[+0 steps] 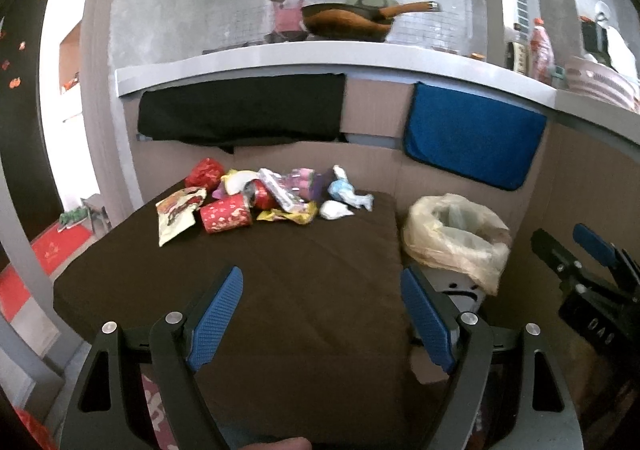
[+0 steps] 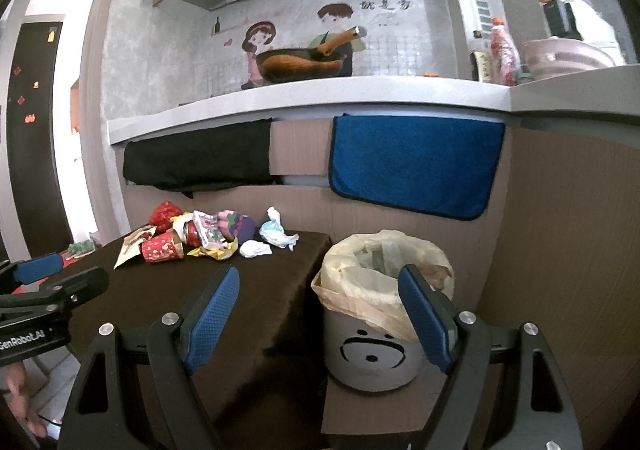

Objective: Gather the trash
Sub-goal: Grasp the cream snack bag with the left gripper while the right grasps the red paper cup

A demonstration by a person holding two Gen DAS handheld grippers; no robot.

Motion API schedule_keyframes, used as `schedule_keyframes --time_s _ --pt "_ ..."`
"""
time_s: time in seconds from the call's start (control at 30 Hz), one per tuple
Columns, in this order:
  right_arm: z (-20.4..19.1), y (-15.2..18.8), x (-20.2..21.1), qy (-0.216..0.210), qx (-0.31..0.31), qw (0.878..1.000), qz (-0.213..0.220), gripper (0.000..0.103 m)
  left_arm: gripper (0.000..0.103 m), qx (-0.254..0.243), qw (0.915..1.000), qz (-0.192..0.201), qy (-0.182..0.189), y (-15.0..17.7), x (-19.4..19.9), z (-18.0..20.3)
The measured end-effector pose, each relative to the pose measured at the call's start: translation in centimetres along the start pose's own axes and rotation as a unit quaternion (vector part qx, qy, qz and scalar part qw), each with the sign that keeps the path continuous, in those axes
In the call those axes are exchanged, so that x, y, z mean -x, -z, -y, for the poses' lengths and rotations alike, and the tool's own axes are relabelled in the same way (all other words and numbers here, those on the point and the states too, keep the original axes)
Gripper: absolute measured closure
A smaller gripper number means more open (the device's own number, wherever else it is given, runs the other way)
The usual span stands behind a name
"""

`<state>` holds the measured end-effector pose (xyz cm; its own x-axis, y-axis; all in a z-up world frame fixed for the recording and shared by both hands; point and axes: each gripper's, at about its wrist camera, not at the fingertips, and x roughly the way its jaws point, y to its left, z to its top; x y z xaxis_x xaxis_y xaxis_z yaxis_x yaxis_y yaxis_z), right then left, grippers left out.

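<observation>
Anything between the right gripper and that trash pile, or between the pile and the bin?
Nothing visible. Bare brown table lies between the open right gripper and the trash pile. The bin stands beside the table's right edge, its mouth uncovered.

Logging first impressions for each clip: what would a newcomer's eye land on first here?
Probably the bright heap of crumpled wrappers at the far edge of the dark brown table. Next, the bag-lined white bin with a drawn frowning face, standing just right of the table. Both grippers, left gripper and right gripper, hang open and empty.
</observation>
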<state>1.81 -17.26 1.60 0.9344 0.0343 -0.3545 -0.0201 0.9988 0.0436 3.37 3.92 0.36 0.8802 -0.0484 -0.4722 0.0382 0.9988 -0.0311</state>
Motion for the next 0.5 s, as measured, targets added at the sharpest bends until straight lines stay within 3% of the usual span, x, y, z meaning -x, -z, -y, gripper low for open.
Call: schedule_keyframes --time_s 0.27,0.5 --pt "-1.7 -1.7 -5.9 -0.031 0.002 0.999 -0.027 0.024 0.031 0.058 0.9975 -0.008 -0.041 -1.6 -4.9 -7.3" --pt "-3.6 -1.4 -11.2 -0.034 0.022 0.997 -0.067 0.024 0.031 0.129 0.9872 -0.019 -0.091 -1.8 -10.5 -14.1"
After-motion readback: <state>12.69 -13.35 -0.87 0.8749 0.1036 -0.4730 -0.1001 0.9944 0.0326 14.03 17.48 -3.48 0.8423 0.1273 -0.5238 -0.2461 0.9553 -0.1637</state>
